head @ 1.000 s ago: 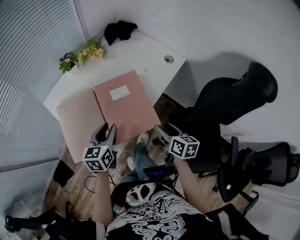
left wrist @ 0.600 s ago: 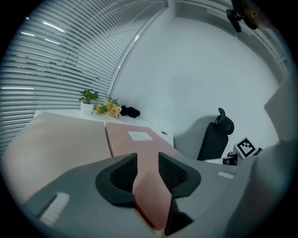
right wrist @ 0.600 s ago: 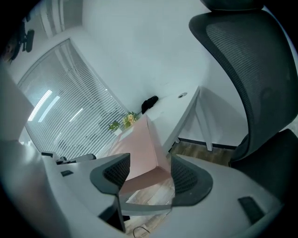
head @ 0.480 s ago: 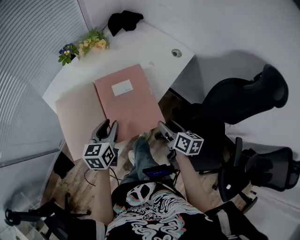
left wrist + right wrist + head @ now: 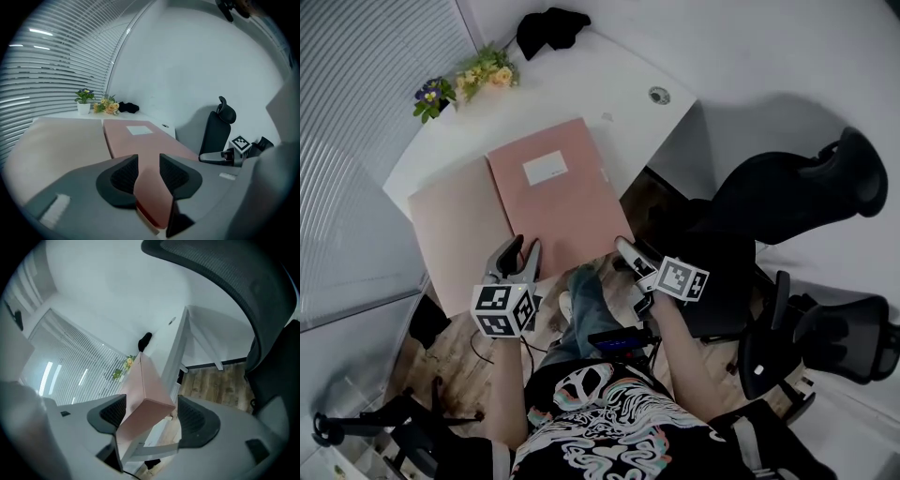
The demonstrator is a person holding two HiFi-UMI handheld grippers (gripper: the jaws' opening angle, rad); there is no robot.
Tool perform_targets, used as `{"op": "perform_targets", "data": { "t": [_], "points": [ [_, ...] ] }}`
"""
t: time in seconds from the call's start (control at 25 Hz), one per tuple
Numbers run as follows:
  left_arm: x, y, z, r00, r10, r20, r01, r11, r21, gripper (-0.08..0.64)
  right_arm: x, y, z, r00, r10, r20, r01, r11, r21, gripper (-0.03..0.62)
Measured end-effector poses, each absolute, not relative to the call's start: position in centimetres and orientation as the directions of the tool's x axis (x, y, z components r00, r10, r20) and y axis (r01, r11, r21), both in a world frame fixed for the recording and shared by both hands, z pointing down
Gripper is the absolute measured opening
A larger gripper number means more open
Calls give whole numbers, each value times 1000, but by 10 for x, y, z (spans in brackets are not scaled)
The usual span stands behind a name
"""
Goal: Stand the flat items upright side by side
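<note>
Cool, even, fairly bright light. Bright streaks on blinds [image 5: 42,56]. Soft chair [image 5: 787,192] shadow on wall [image 5: 769,56]. Pink folder [image 5: 558,192] evenly lit. Gripper views: fisheye bend, dark corners, soft foreground.

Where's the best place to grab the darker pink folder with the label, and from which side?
Take the darker pink folder by its near edge, coming from the person's side of the white desk. It lies flat, but that edge juts past the desk's rim, so jaws can likely close above and below it there, best at a corner.
</note>
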State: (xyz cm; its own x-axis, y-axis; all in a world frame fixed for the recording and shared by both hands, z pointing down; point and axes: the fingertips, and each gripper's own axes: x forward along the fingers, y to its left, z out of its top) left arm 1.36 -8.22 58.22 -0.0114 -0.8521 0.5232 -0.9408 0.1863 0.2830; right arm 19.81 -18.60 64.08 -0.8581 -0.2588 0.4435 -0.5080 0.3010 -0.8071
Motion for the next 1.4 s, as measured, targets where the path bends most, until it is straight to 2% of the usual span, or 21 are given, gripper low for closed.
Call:
{"op": "perform_targets", "data": {
  "t": [0.36,0.68,0.96,1.4],
  "points": [
    [11,-83,588,-11,-829,559,-946,189,262,140,192,-187,656,-897,-268,352,-400,153,-904,348],
    [15,-84,593,-1,-817,577,-957,167,236,137,188,-188,657,-922,-257,291,-331,127,-935,329],
    [14,-83,593,12,-814,580,-958,156,240,129,192,-190,656,-908,-298,294,-342,124,-931,313],
    [29,-88,602,55,-766,641,-989,44,138,129,191,-199,634,-894,-348,282,-342,122,-932,307]
  ]
}}
